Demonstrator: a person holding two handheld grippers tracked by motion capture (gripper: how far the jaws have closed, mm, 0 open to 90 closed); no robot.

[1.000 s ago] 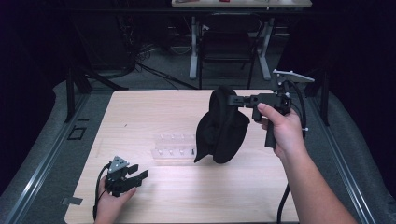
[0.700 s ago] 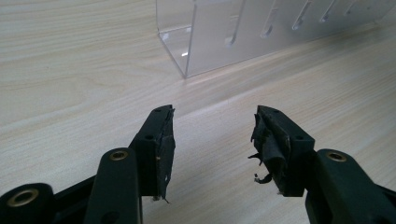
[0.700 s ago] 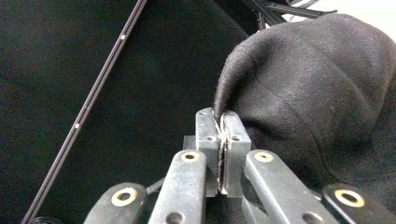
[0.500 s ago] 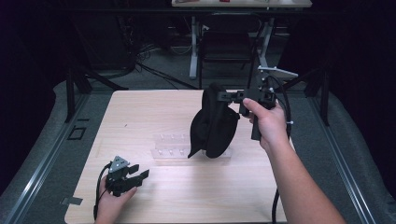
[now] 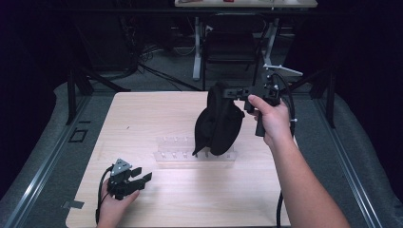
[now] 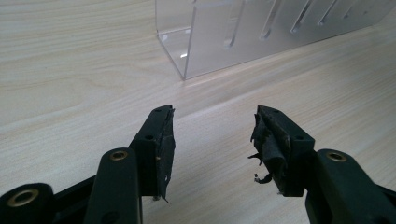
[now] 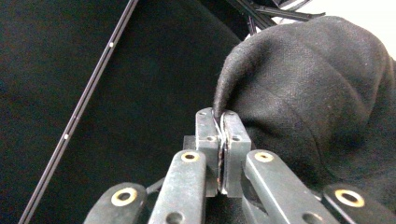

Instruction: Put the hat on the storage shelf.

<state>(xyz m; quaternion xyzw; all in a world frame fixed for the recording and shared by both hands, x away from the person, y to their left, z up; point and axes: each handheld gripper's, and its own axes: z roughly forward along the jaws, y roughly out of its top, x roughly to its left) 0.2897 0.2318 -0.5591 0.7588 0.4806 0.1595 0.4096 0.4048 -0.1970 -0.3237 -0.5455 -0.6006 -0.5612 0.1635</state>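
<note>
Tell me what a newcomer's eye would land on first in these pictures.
First, the black cloth hanging in the air over the middle of the wooden table, pinched at its top edge by the shut right gripper. Below it a clear plastic rack lies on the table. At the near left corner the left gripper rests low with its jaws open and nothing between them.

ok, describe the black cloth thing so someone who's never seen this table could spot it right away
On the light wooden table, look right of centre, above the clear plastic rack. The black fabric bag hangs there in the air, pinched by its top edge in the shut jaws of the right gripper. It is the one soft, dark, drooping thing, while the rack below it is rigid and see-through.
</note>
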